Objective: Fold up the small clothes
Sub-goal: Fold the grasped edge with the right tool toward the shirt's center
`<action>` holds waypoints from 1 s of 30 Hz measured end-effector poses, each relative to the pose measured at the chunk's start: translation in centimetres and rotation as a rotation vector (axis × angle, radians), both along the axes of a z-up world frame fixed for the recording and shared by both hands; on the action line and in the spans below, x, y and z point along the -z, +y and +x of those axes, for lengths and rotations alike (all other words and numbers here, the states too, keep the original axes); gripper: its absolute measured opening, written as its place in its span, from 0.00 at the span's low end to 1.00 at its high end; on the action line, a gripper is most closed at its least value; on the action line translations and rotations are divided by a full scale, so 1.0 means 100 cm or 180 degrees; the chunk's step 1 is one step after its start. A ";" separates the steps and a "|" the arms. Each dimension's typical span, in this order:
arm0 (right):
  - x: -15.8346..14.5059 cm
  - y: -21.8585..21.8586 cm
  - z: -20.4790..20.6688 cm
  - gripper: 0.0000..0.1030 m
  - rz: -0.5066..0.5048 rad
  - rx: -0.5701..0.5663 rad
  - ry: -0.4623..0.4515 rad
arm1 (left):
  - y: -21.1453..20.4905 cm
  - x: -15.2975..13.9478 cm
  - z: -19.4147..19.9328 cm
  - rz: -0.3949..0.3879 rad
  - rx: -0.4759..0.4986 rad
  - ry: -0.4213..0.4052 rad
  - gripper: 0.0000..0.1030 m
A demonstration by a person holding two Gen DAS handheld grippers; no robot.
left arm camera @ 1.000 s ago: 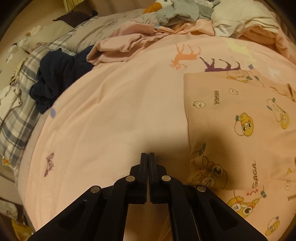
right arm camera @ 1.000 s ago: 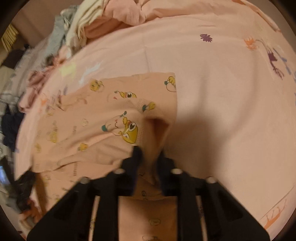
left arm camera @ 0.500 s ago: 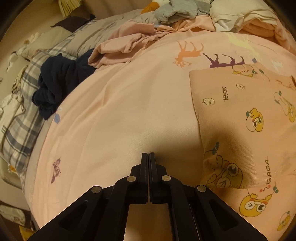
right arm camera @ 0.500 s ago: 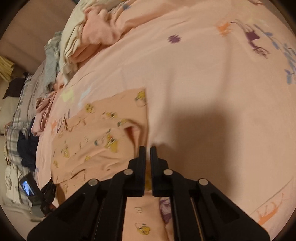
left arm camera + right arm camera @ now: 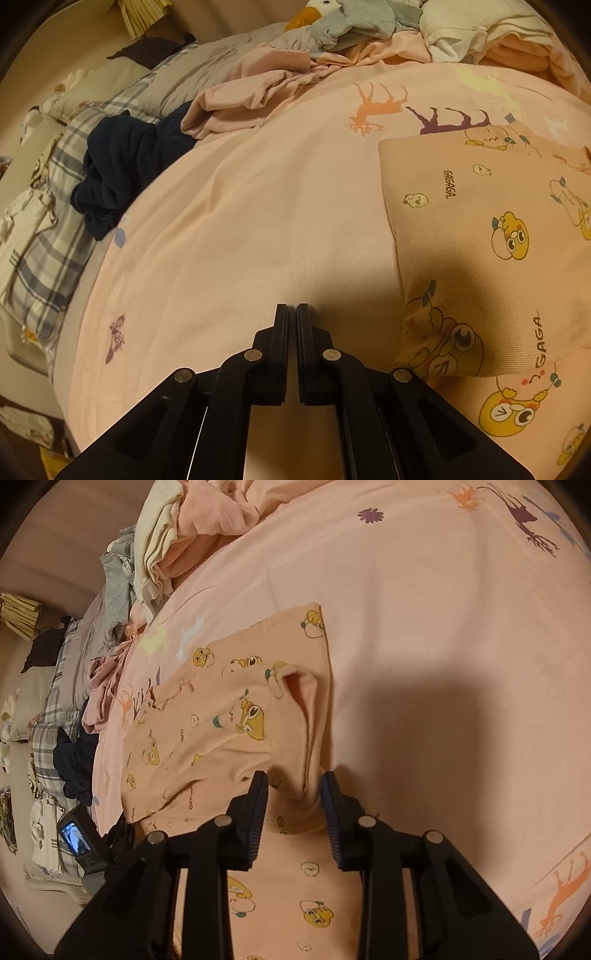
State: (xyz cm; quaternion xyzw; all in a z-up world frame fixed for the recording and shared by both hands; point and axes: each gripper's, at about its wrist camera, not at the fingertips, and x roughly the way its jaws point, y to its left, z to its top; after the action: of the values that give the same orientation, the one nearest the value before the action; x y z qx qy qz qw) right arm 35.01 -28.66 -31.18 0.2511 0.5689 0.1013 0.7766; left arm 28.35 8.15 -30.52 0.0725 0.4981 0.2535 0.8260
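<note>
A small peach garment (image 5: 221, 723) printed with yellow cartoon ducks lies partly folded on the pink bedspread (image 5: 424, 635). In the right wrist view my right gripper (image 5: 293, 781) hovers at the garment's near right edge with its jaws opening; a ridge of the fabric stands loosely between the fingers without being pinched. In the left wrist view the same garment (image 5: 491, 236) fills the right side. My left gripper (image 5: 291, 308) is shut on nothing, over bare bedspread (image 5: 258, 221) just left of the garment's folded edge.
A dark navy garment (image 5: 122, 170) lies at the bed's left edge beside plaid bedding (image 5: 48, 251). Crumpled pink cloth (image 5: 258, 92), grey clothes (image 5: 354, 22) and a cream and pink pile (image 5: 491, 37) crowd the far side. A small lit screen (image 5: 79, 842) sits low left.
My right gripper, shut on the garment's edge half a second ago, now has its jaws apart and the fabric lies slack between them. The left gripper stays shut in place.
</note>
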 end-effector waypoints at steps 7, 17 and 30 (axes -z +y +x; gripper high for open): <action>-0.016 0.002 -0.007 0.31 0.0103 -0.0056 -0.0103 | -0.002 0.001 0.000 0.0032 -0.0002 -0.0018 0.01; 0.020 0.002 0.002 0.28 0.0519 0.0181 0.0132 | 0.000 0.000 -0.001 -0.0040 -0.0008 -0.0020 0.01; 0.032 0.001 -0.007 0.31 0.0837 0.0312 0.0270 | -0.003 0.001 -0.002 0.0012 -0.0025 -0.0034 0.01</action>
State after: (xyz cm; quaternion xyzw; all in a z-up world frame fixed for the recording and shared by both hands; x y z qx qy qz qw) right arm 34.29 -28.54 -34.39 0.3823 0.5700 0.1262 0.7163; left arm 28.13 7.83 -30.66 0.0707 0.4935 0.2581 0.8275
